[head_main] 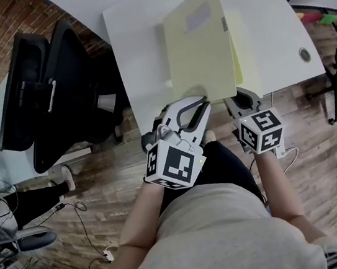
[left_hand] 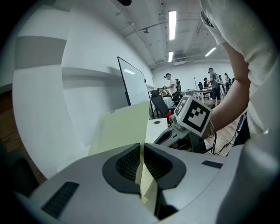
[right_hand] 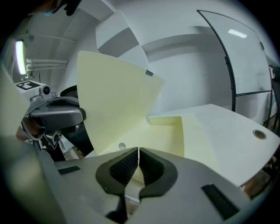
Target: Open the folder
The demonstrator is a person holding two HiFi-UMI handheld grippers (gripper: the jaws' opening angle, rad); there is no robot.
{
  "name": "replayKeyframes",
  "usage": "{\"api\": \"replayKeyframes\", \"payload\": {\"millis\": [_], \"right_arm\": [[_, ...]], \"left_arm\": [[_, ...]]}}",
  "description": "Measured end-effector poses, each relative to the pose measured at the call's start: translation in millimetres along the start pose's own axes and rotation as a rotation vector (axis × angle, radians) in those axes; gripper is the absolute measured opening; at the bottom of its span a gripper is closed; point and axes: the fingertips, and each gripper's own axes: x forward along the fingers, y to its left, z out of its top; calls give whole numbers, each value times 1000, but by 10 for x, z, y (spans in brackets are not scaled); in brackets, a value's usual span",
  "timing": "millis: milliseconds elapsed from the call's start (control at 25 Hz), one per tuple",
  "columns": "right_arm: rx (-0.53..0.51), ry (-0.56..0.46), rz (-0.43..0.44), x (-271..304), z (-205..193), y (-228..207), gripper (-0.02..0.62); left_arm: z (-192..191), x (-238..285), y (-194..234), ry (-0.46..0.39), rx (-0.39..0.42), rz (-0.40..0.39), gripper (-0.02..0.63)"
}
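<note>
The left claw [left_hand: 142, 164] is clenched on the near edge of the front cover [right_hand: 113, 96] of the pale yellow folder [head_main: 198, 45], with the thin sheet caught between its ribbed pads. The right claw [right_hand: 138, 168] is pinched shut too, on the near edge of the back leaf [right_hand: 173, 135], which lies flat. The folder sits about midway along the white table [head_main: 137, 48] and reaches the near edge, where both claws meet it. The cover stands raised at a slant and leans toward the table's left edge, so the folder looks partly open.

To finish the opening well, the right claw should probably hold the back leaf down against the table at the near edge so the folder does not slide. The left claw would carry the cover in an arc about the fold toward the left edge, not pulling toward the person. A thin cover can buckle or slip out of the pads, so the swing should be slow, and the cover let go only once it lies flat.
</note>
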Motion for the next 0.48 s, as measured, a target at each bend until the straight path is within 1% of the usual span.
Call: {"api": "replayKeyframes", "payload": {"millis": [120,280,400,480], "right_arm": [[-18,6,10,54,13,152,23],[-77,22,14,120,13,336,23],[-82,28,18,180,0,453,23],[-86,31,19,215,-6,519,23]], "left_arm": [[-40,-103,60,-11,-19,6,41],[-90,-232,141,-26,-44,18,41],[-162,-335,193,-27,-53,28,41],[-209,-404,239,-33,-74,39,40]]}}
